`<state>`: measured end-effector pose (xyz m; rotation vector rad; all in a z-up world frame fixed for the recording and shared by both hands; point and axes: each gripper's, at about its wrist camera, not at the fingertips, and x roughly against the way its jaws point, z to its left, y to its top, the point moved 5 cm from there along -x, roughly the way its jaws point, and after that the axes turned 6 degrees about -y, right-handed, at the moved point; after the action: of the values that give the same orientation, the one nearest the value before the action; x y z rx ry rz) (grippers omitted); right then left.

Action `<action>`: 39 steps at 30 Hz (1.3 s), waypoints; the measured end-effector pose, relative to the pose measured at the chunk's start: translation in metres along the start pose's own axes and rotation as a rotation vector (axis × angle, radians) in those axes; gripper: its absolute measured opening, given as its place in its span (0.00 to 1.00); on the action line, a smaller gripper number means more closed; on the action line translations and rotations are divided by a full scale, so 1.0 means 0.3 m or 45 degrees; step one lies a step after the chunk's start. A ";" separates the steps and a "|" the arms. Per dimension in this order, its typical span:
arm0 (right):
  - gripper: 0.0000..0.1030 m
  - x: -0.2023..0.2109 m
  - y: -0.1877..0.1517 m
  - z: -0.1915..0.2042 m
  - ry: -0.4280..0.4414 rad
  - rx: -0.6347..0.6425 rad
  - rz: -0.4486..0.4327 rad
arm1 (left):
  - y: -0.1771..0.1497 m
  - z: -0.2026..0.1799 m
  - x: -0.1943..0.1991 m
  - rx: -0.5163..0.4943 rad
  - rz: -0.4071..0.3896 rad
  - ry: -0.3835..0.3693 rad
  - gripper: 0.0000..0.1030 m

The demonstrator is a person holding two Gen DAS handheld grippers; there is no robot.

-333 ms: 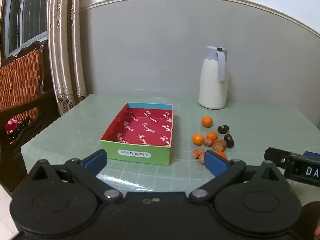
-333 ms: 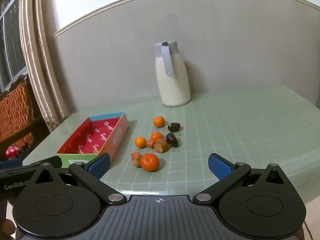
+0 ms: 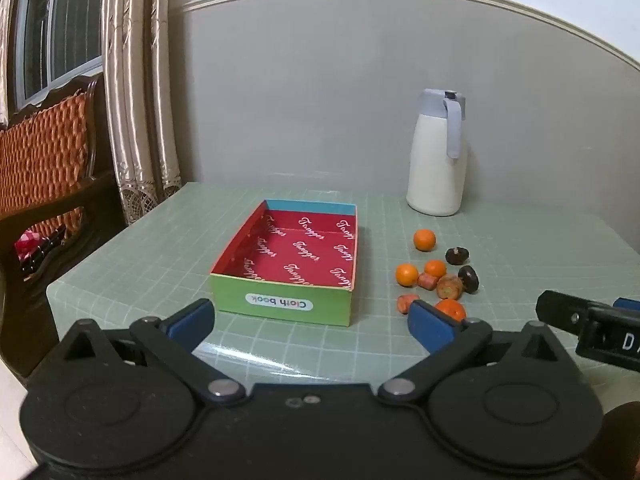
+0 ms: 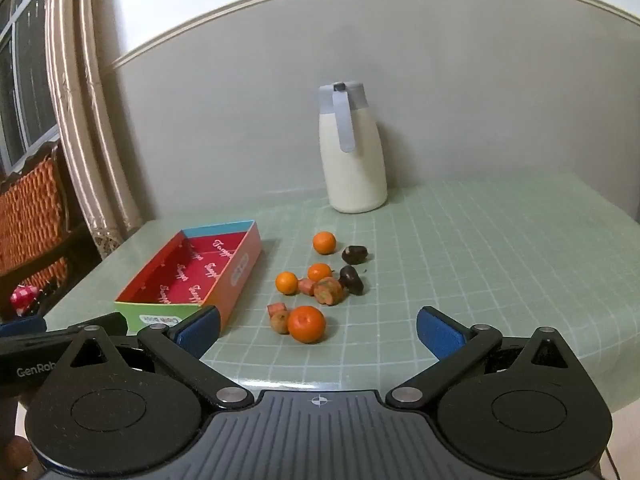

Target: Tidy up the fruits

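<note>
An empty red-lined cardboard box (image 3: 292, 256) with a green front sits on the green table; it also shows in the right wrist view (image 4: 192, 272). Right of it lies a cluster of fruit: several small oranges (image 4: 307, 323) (image 3: 424, 239), dark purple fruits (image 4: 351, 279) (image 3: 457, 255) and reddish-brown pieces (image 4: 328, 290) (image 3: 449, 286). My left gripper (image 3: 310, 322) is open and empty, near the box's front. My right gripper (image 4: 318, 330) is open and empty, just short of the nearest orange.
A white jug with a grey lid (image 3: 438, 156) (image 4: 354, 152) stands at the back by the wall. A wooden chair (image 3: 44, 168) and curtains (image 3: 136, 92) are at the left. The table's front edge (image 3: 132, 276) is close to both grippers.
</note>
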<state>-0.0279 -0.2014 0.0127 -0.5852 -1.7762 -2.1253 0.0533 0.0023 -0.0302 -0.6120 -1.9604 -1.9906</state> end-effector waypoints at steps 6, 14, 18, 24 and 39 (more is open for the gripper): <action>1.00 -0.002 0.004 0.011 0.000 0.006 0.011 | 0.002 -0.013 -0.003 0.005 -0.002 0.015 0.94; 1.00 0.003 0.004 0.017 -0.001 0.006 0.009 | 0.006 -0.002 -0.005 0.017 0.001 0.011 0.94; 1.00 -0.001 0.003 0.014 0.003 0.003 0.011 | 0.007 -0.015 -0.009 0.017 -0.001 0.014 0.94; 1.00 -0.004 0.000 0.013 0.006 -0.007 0.011 | 0.001 0.011 0.001 0.020 -0.007 0.008 0.94; 1.00 -0.005 -0.009 0.022 0.014 0.004 0.016 | 0.003 0.020 0.005 0.028 -0.013 0.008 0.94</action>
<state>-0.0273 -0.1944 0.0107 -0.5814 -1.7653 -2.1127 0.0531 0.0082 -0.0286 -0.5911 -1.9830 -1.9725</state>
